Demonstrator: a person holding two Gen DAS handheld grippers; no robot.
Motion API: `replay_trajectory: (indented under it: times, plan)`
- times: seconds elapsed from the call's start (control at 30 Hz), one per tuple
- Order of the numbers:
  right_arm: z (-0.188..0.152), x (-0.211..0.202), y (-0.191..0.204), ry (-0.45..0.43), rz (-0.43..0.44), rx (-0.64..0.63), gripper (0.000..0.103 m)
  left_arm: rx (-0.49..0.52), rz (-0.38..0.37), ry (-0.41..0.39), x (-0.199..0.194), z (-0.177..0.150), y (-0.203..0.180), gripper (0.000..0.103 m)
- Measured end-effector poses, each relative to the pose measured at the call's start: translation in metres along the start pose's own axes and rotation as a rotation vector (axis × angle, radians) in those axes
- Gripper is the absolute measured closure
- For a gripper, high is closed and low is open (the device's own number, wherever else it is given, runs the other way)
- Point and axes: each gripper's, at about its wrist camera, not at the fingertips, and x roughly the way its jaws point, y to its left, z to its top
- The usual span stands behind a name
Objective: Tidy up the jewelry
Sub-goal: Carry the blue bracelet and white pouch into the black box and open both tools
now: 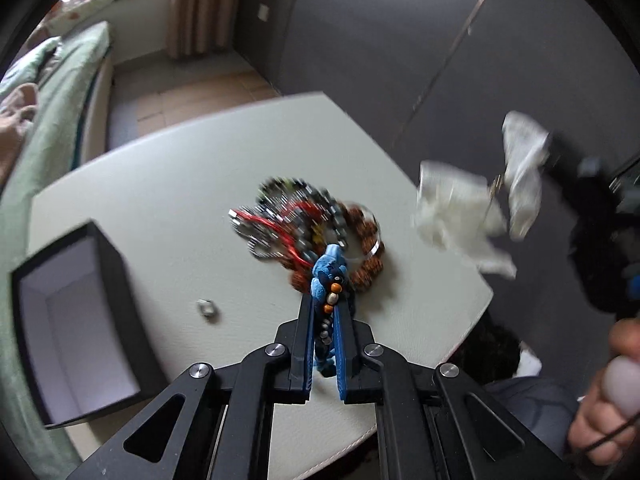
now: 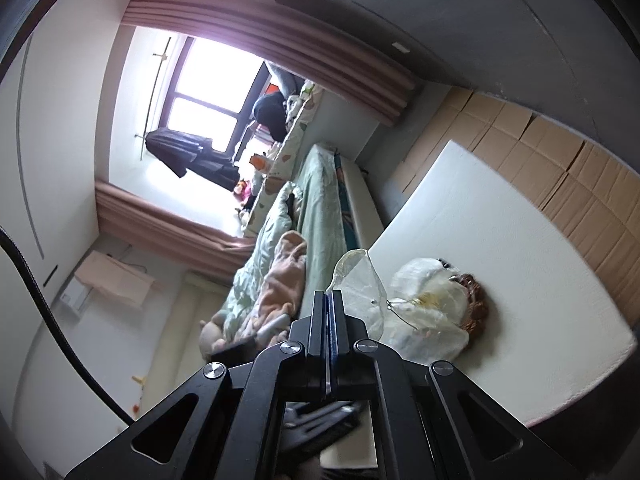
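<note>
Pinching a blue braided cord bracelet strung with orange, white and dark beads (image 1: 329,280), our left gripper (image 1: 325,300) hung just over the tangled pile of metal chains, red cord and brown bead bracelets (image 1: 308,220) on the pale grey table (image 1: 160,184). Our right gripper (image 2: 328,308) had its fingers pressed together on a crinkled clear plastic bag (image 2: 360,280), held up off the table's right edge. An open black box with a white lining (image 1: 76,312) waited at the left. We judged the cord might snag the pile and drag chains along, or slip free. A small silver ring (image 1: 207,307) lay loose and could be knocked away. We could read no writing or brand anywhere.
</note>
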Motion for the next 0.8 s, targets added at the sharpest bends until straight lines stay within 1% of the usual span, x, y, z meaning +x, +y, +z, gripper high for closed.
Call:
replay_trajectory:
  times: [0.17,0.33,0.5,0.73,0.8]
  plan:
    - [-0.010,0.014,0.013,0.028,0.020,-0.036,0.100,-0.065,0.002,-0.072,-0.036,-0.004,0.022,0.094]
    - [-0.020,0.031,0.023,0.059,0.032,-0.056,0.100,-0.106,-0.002,-0.134,-0.062,-0.004,0.039,0.094]
    - [-0.031,0.047,0.034,0.084,0.018,-0.087,0.100,-0.142,0.028,-0.190,-0.080,-0.008,0.055,0.094]
    - [-0.045,0.072,0.047,0.128,0.006,-0.115,0.100,-0.187,0.068,-0.236,-0.101,-0.013,0.081,0.094]
    - [-0.049,0.078,0.051,0.137,0.011,-0.126,0.100,-0.205,0.092,-0.246,-0.103,-0.013,0.090,0.094]
